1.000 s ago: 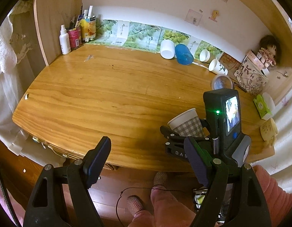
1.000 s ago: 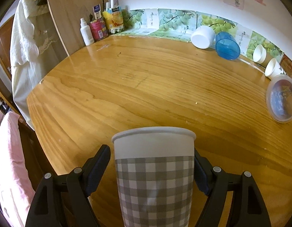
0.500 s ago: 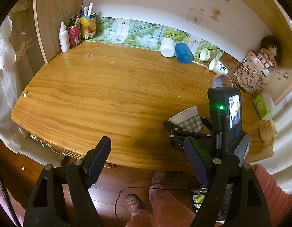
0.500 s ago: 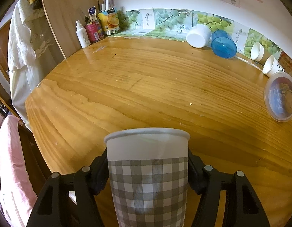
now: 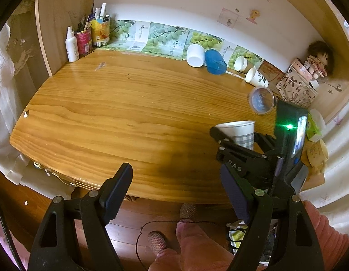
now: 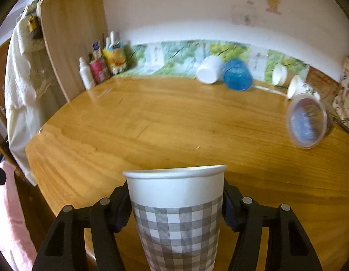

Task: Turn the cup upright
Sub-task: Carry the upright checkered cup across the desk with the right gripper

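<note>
— So, where is the paper cup (image 6: 176, 212) right now?

— Between the two fingers of the right claw (image 6: 177, 207). Its pads press the cup's sides just where the white band meets the grey checked pattern, so the claw is clenched on it. The rim is on top and nearly level, and the cup fills the lower middle of the right wrist view.

— Is it on the worktop (image 5: 120, 113)?

— From the left wrist view the cup (image 5: 240, 132) sits over the near right part of the wooden worktop, held by the right claw (image 5: 237, 142). Whether its base touches the wood is hidden.

— And the other hand?

— The left claw (image 5: 176, 187) is released, its fingers wide apart with nothing between them, at the near edge of the worktop.

— Anything else nearby?

— A white cup (image 5: 195, 55) and a blue cup (image 5: 215, 62) lie on their sides by the back wall.
</note>
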Demonstrator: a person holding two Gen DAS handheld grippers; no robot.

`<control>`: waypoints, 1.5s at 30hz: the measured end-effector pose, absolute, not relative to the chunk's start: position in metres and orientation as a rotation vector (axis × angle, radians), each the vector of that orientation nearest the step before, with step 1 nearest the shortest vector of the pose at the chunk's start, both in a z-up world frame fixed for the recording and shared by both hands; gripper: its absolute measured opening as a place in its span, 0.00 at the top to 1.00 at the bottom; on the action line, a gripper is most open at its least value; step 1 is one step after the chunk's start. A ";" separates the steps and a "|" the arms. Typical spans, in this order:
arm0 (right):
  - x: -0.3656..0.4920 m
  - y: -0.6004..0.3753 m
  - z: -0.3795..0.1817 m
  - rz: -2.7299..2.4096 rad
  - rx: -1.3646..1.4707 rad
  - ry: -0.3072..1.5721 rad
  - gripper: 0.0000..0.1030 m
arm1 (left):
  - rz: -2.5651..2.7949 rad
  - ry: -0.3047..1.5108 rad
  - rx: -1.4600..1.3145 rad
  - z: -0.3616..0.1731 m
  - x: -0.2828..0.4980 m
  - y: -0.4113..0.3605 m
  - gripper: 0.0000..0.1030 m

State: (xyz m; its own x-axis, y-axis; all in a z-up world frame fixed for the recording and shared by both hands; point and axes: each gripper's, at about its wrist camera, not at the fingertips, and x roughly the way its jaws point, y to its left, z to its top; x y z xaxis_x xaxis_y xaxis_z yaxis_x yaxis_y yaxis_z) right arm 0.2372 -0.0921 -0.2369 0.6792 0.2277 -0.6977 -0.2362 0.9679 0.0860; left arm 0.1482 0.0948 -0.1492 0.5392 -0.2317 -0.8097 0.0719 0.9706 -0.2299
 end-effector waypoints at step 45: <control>0.205 -0.114 -0.247 0.012 0.109 0.456 0.36 | -0.185 1.032 -0.127 -0.160 0.144 0.095 0.20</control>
State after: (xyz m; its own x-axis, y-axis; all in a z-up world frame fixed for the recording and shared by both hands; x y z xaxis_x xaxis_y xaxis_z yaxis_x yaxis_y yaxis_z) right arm 0.2051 -0.1143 -0.2473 0.8978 0.0361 -0.4389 0.0127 0.9941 0.1078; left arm 0.1438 0.0950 -0.1601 0.4994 -0.2124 -0.8399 0.0927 0.9770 -0.1920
